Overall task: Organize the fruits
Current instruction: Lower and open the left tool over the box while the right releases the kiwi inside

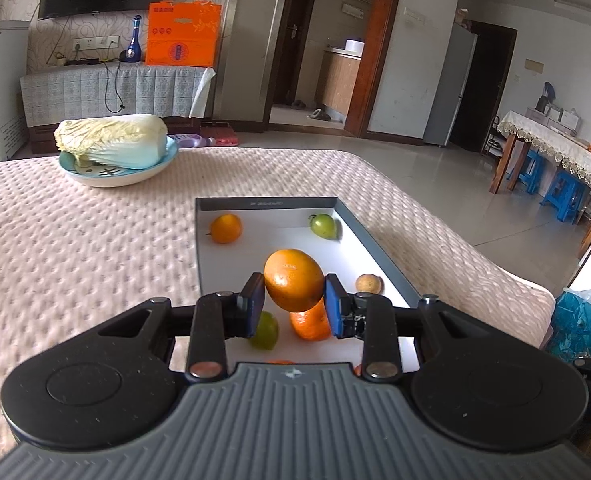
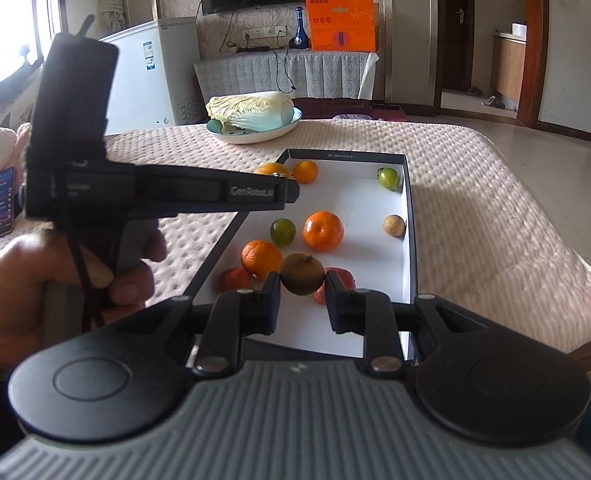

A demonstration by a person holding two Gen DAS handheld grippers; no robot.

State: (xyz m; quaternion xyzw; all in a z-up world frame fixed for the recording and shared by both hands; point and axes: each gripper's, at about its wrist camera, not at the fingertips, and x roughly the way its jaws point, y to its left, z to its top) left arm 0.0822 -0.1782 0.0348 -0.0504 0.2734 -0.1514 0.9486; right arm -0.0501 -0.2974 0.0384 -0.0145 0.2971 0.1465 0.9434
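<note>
My left tongs grip an orange, its long axis tilted across the pads, held above the tray's near end. My right tongs pinch a brown fruit over the same near end; the free floor lies straight ahead, so either drop goes forward.

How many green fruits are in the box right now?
2 round green fruits: one in the shallow white box's far right corner, one mid-box beside an orange. The grippers may hide others.
</note>
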